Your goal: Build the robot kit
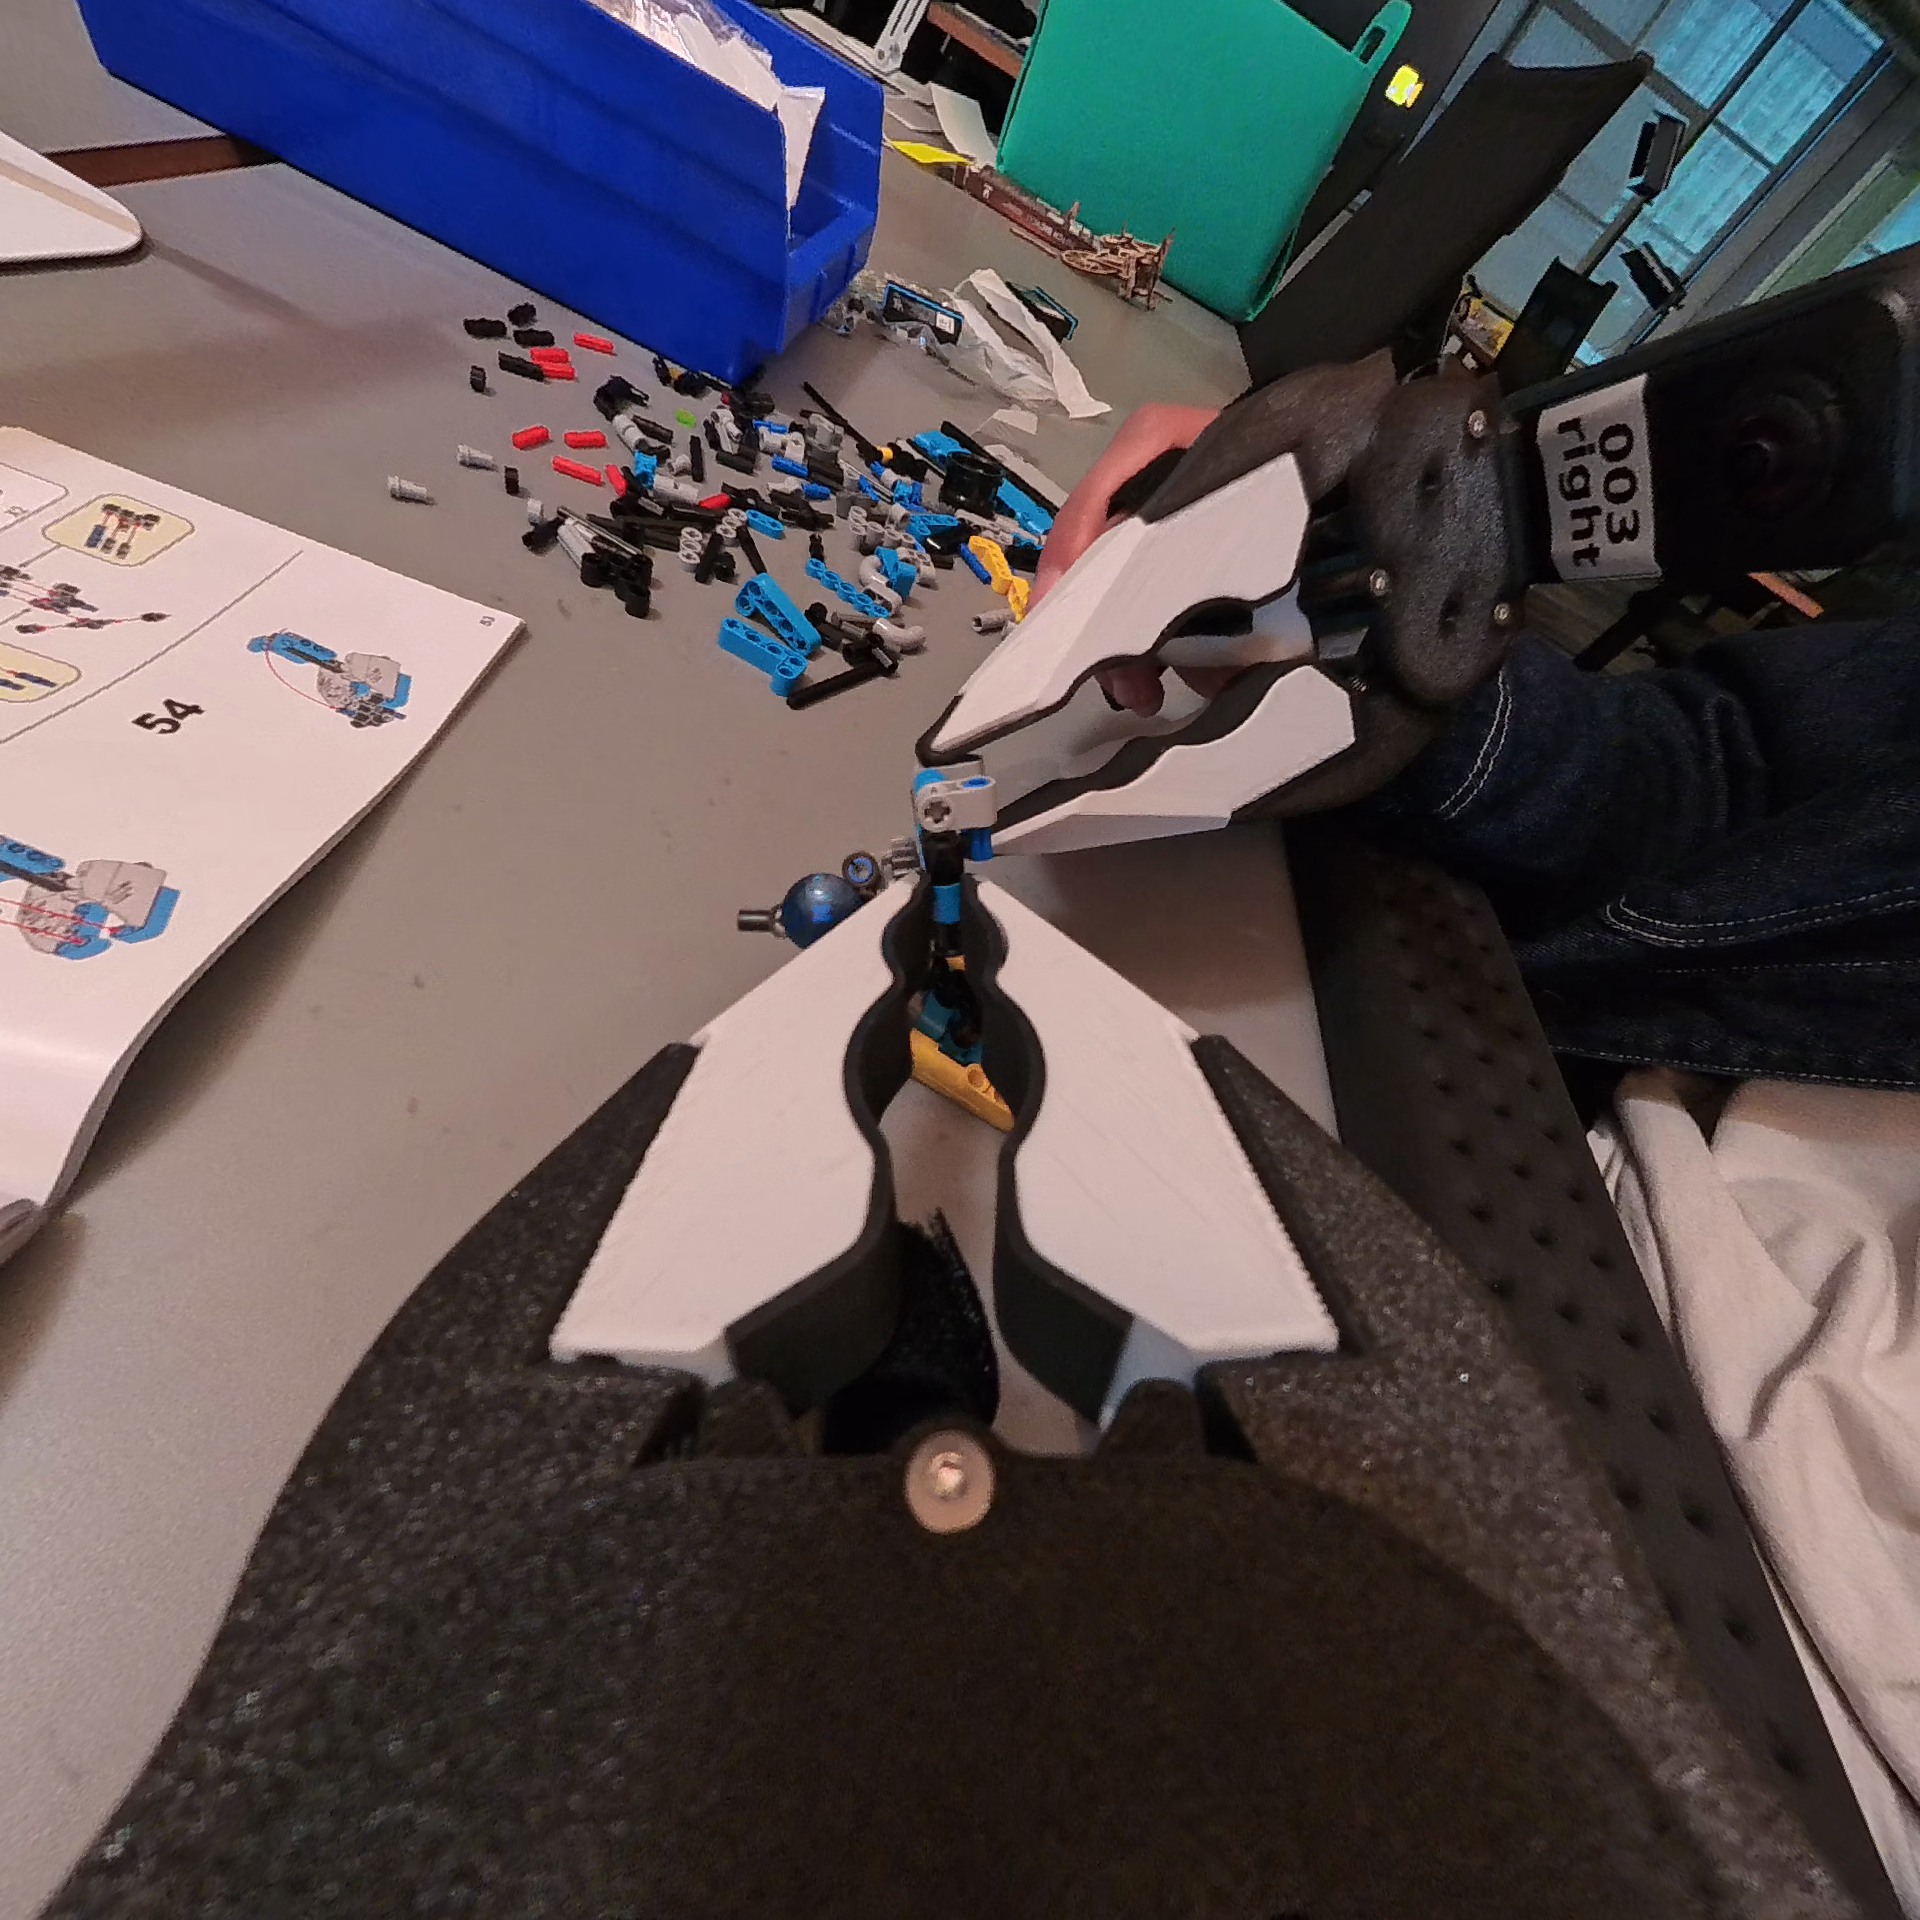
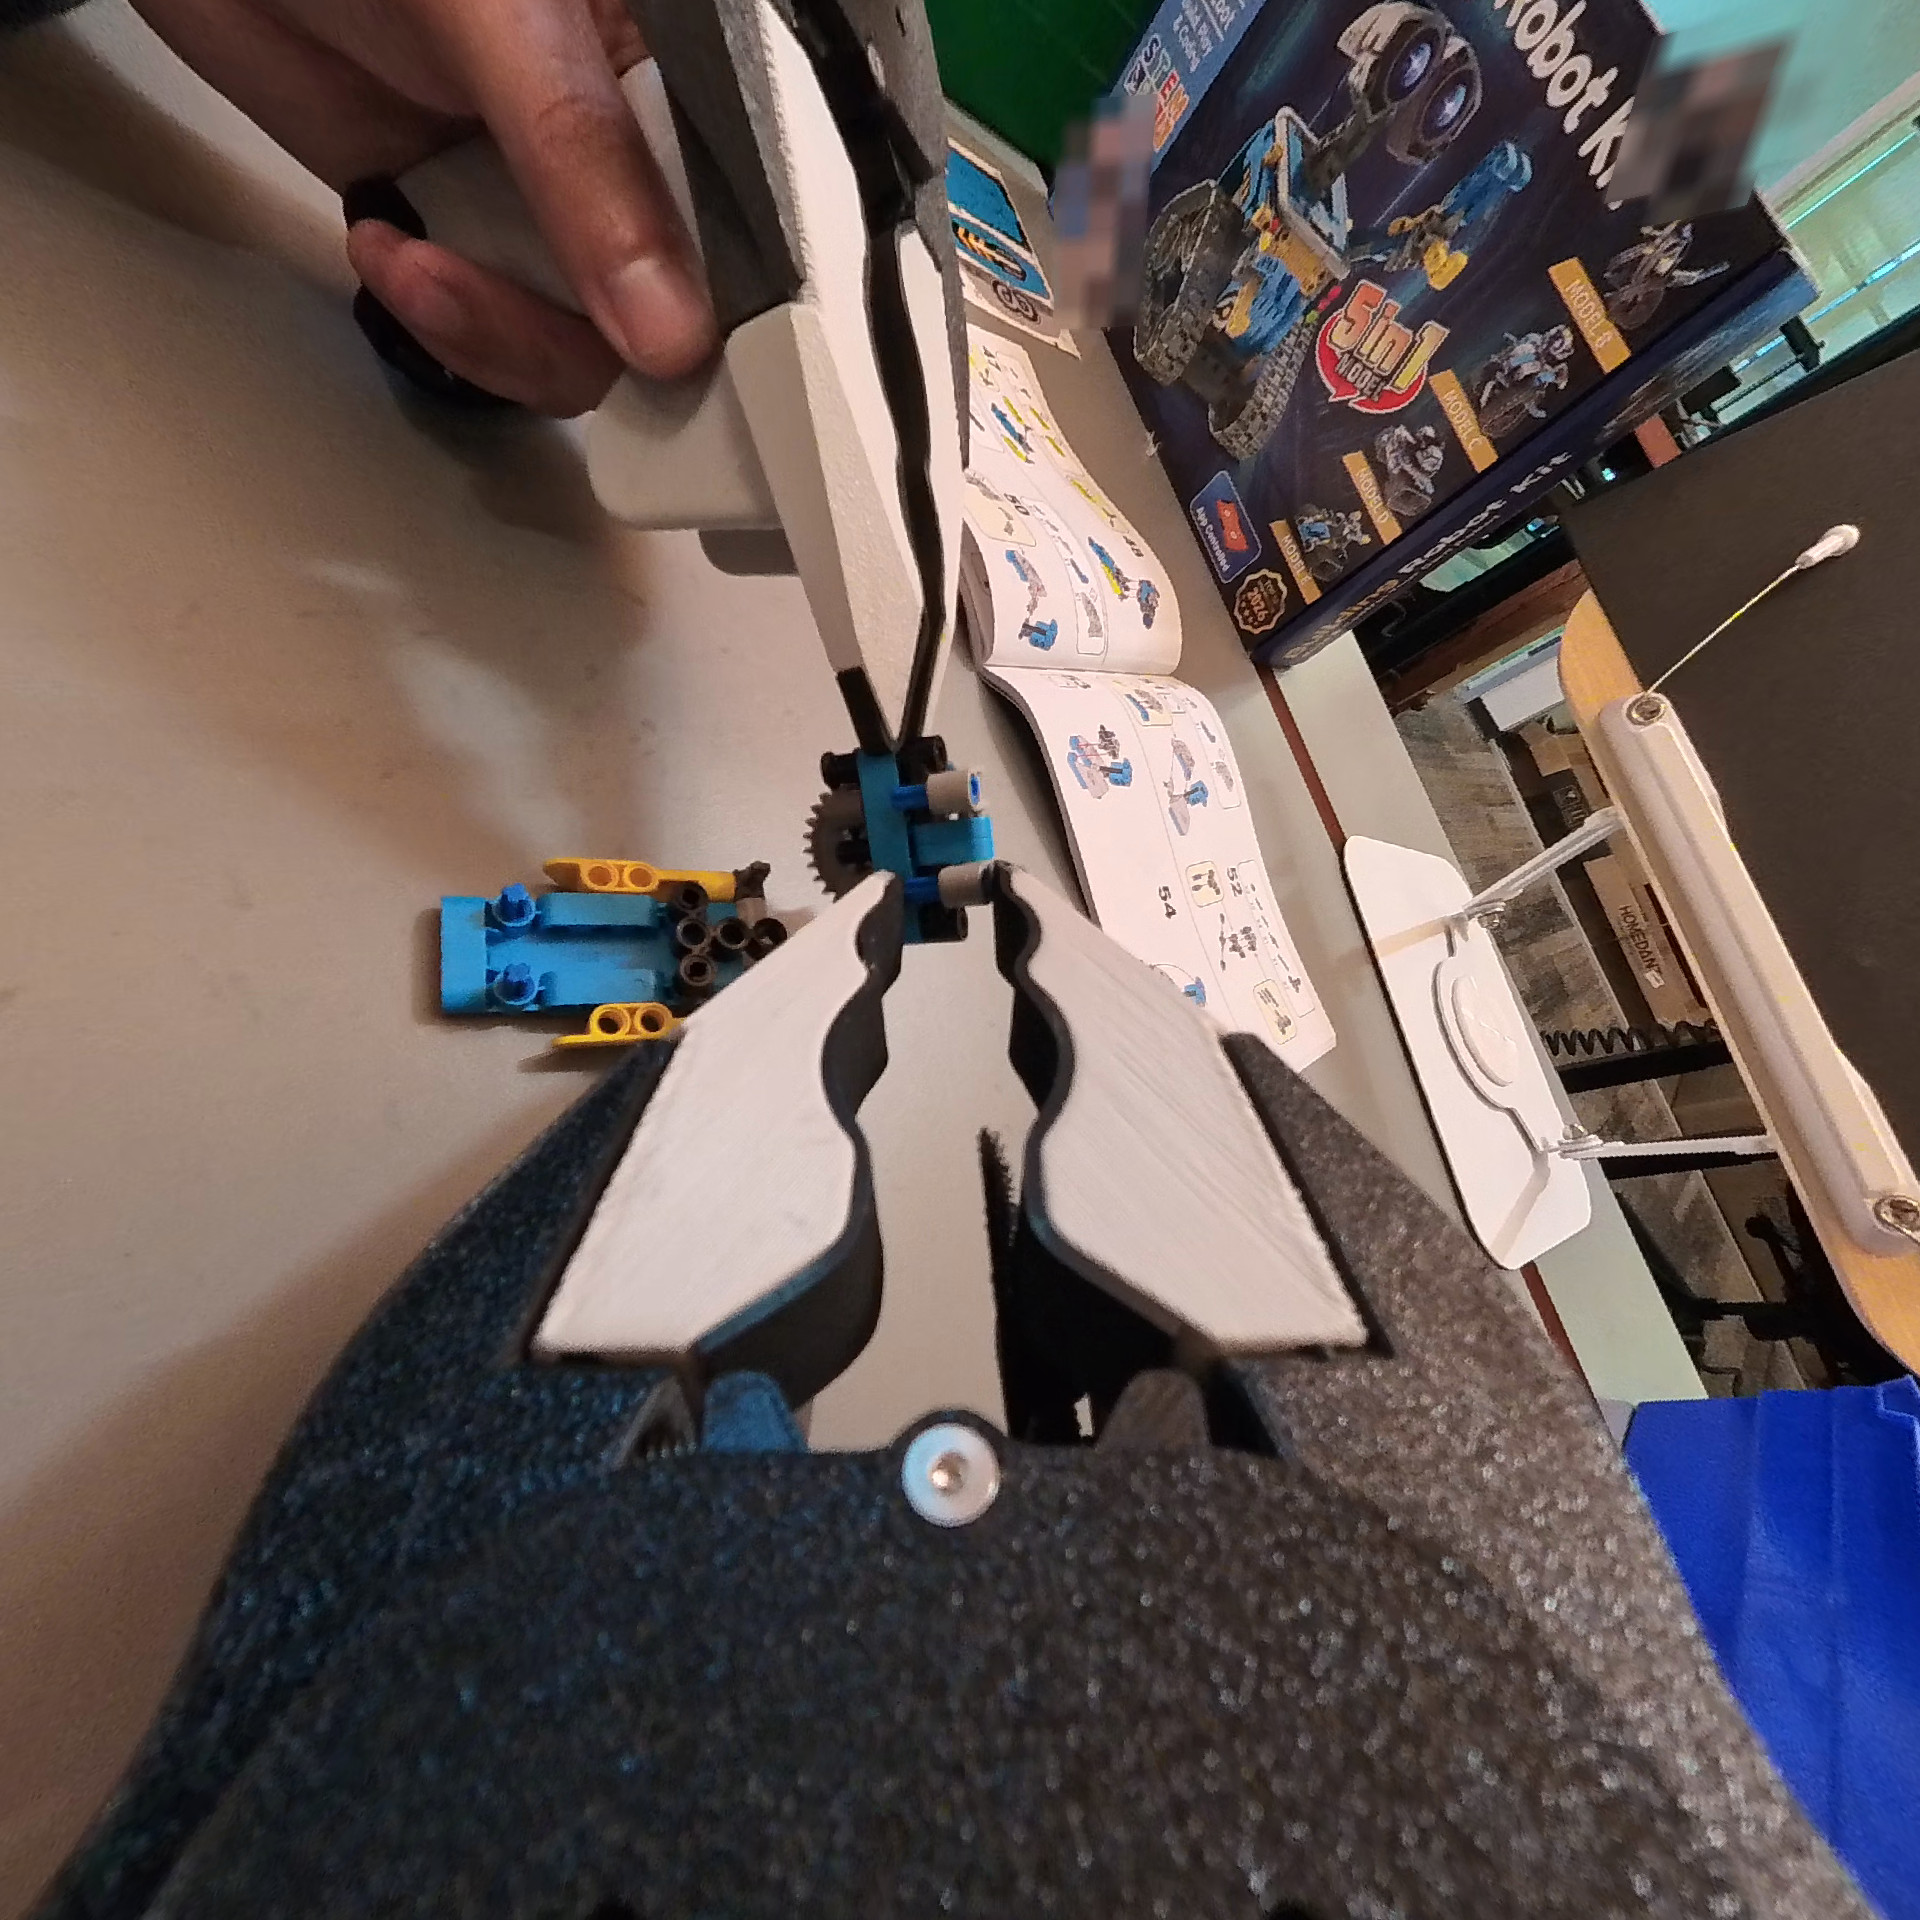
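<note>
Grippers meet over the grey table (image 1: pixel 520 1039): the left gripper (image 1: pixel 943 894) is clamped narrow on a small blue-and-black brick assembly (image 1: pixel 948 914), the right gripper (image 1: pixel 961 795) pinches its grey connector (image 1: pixel 951 805) at twelve o'clock. Loose bricks (image 1: pixel 748 520) lie at eleven o'clock, an instruction booklet (image 1: pixel 208 748) at nine.

Writing noted, not transcribed: white label strip (image 1: pixel 1595 478) on black-and-white right gripper (image 1: pixel 951 800); page numerals in open white instruction booklet (image 1: pixel 260 665); titles on dark blue cardboard box (image 2: pixel 1455 312).
</note>
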